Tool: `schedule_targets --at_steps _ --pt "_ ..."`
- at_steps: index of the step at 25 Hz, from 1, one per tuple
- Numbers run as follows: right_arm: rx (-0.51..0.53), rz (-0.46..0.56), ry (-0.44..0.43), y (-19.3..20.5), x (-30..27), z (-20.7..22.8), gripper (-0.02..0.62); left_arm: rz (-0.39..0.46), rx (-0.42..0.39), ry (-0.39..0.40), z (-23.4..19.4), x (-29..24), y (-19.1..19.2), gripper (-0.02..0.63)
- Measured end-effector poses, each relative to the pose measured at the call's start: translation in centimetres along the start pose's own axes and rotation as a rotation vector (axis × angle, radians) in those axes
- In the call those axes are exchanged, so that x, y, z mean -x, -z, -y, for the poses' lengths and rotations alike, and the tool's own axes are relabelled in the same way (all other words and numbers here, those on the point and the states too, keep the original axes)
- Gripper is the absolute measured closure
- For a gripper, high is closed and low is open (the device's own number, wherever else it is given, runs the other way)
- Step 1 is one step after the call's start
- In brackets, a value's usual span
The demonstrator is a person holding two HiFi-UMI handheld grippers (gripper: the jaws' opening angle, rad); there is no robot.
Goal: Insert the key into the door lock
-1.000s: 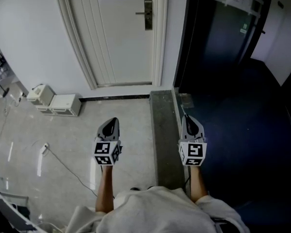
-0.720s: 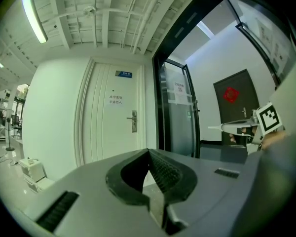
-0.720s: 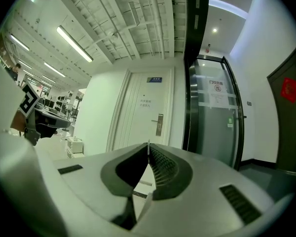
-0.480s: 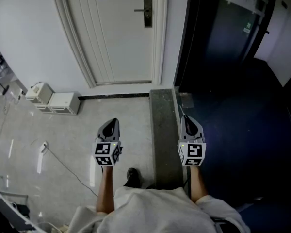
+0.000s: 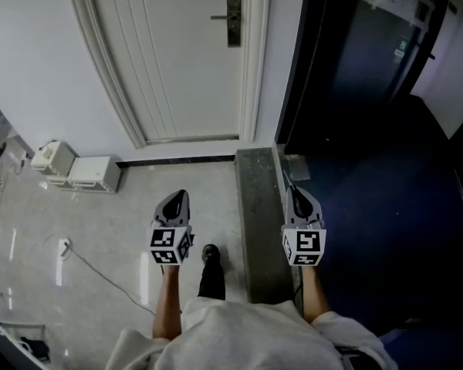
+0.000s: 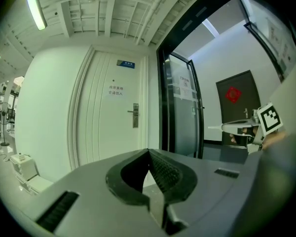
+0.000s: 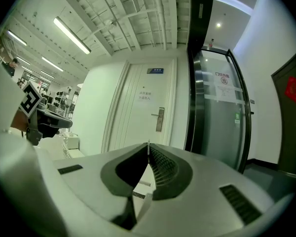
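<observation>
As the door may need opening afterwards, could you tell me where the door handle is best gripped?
Probably the door handle on its lever's free end, which juts level to the left of the lock plate. Come straight at the door, pinching the thin bar from above and below.

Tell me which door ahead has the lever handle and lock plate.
The white panelled door, left of the dark glass door; its metal lock plate sits near its right edge.

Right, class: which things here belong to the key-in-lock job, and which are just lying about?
Job: door lock; white door; right gripper, fingers shut on a thin sliver, probably the key.
Lying about: white boxes; floor cable; glass door.
</observation>
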State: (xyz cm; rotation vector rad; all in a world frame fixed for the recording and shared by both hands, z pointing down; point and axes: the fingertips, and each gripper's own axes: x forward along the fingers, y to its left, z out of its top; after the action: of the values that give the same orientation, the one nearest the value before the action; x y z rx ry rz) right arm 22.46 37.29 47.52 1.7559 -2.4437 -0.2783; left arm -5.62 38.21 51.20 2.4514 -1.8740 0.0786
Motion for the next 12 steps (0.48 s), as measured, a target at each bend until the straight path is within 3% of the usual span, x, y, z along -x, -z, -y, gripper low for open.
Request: schedule_targets --at_steps 12 --pt "0.019 0.018 0.019 -4.7 -22.6 0.1 0.565 0.015 -0.024 0.058 -11.9 -19.0 -6.2 0.589"
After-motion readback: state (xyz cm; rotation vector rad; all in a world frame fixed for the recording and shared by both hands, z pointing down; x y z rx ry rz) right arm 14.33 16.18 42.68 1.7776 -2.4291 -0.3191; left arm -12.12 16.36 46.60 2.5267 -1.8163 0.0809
